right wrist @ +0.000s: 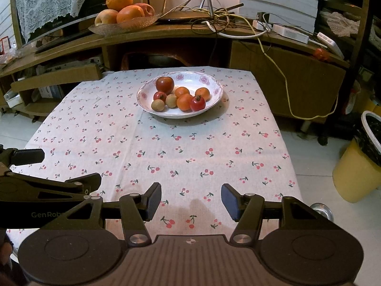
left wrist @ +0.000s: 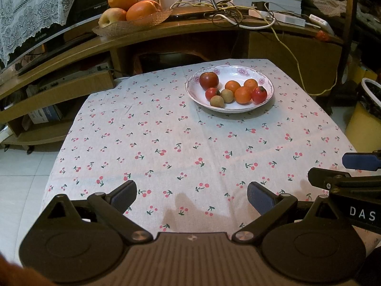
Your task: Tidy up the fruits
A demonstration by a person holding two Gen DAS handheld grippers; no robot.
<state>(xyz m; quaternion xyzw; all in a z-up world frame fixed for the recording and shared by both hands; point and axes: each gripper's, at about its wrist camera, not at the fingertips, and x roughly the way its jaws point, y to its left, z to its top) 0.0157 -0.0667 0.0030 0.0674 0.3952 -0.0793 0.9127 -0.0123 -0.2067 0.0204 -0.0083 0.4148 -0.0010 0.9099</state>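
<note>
A white floral plate (left wrist: 269,82) (right wrist: 215,85) sits at the far side of the table on a cherry-print cloth (left wrist: 178,147) (right wrist: 166,147). It holds several fruits: a dark red apple (left wrist: 208,80) (right wrist: 164,84), small oranges (left wrist: 243,94) (right wrist: 184,102), small red fruits (left wrist: 259,94) (right wrist: 197,103) and brownish round fruits (left wrist: 217,101) (right wrist: 158,105). My left gripper (left wrist: 191,196) is open and empty over the near table edge. My right gripper (right wrist: 191,201) is open and empty beside it, and also shows in the left wrist view (left wrist: 343,169).
A wooden shelf (left wrist: 166,31) (right wrist: 181,33) behind the table carries a basket of large oranges and apples (left wrist: 128,7) (right wrist: 126,9), cables and a power strip (left wrist: 288,19). A yellow bin (left wrist: 364,124) (right wrist: 357,166) stands on the floor to the right.
</note>
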